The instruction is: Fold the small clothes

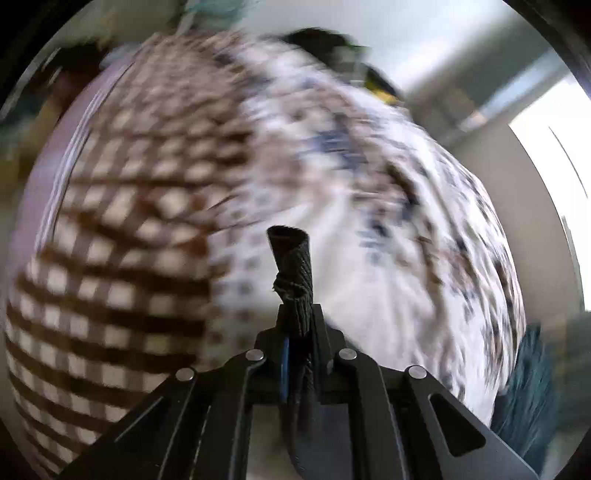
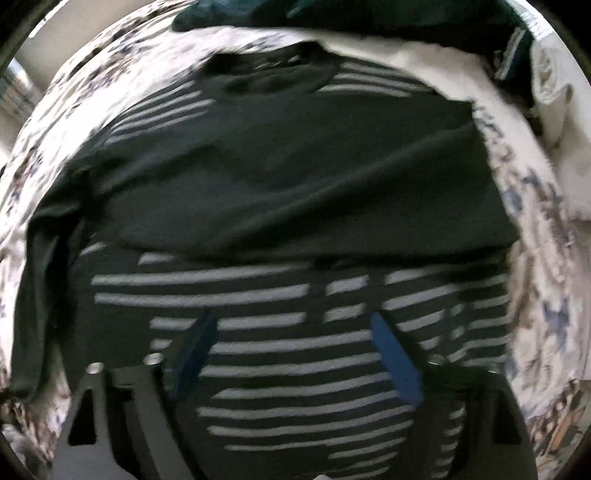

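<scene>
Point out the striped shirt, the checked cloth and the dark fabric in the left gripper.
striped shirt [image 2: 295, 206], right wrist view, plain dark chest band.
checked cloth [image 1: 122, 229], left wrist view, brown-and-cream checks.
dark fabric [image 1: 293, 269], left wrist view, bunched piece above the closed fingers.

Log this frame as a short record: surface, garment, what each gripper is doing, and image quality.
surface: bed cover, floral print, with a brown checked part
garment: dark striped shirt laid flat, collar away from the right camera
left gripper: shut on a strip of dark fabric, raised over the bed
right gripper: open, over the shirt's striped lower part
other clothes: dark teal pile beyond the collar
image quality: motion blur in both views
</scene>
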Available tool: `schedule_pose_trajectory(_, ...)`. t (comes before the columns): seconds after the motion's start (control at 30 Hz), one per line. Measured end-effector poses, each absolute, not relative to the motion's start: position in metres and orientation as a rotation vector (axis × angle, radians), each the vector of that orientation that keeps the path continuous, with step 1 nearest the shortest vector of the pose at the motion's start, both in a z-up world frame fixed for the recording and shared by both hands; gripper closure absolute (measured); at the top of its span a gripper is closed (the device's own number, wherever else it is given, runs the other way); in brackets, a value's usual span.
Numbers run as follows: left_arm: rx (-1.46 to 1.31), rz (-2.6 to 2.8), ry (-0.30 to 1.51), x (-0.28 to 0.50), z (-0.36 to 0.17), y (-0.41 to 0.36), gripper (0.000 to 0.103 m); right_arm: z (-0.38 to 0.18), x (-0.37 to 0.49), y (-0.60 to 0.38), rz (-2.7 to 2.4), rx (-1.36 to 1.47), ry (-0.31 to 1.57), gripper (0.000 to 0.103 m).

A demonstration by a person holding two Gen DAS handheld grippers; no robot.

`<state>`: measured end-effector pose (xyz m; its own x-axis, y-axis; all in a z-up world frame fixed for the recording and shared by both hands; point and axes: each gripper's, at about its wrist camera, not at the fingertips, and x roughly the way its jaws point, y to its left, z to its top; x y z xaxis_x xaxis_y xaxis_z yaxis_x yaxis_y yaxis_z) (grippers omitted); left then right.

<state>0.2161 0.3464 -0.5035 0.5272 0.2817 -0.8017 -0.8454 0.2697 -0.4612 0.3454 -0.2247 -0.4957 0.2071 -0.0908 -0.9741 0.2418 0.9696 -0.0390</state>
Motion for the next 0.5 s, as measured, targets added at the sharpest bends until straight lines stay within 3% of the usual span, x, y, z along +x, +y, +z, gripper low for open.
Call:
schedule_pose_trajectory(0.3,-0.674,0.448,0.682,0.327,-0.392,0.231,0.096,-0.469,0.366,-0.285,-0.288,0.234,1.259,0.008)
schedule_pose_trajectory(0.5,-0.522,0.033,0.761,0.42,-0.363,0.068,0.096,-0.474,0.349,-0.335,-0.353,0.302,1.258,0.008)
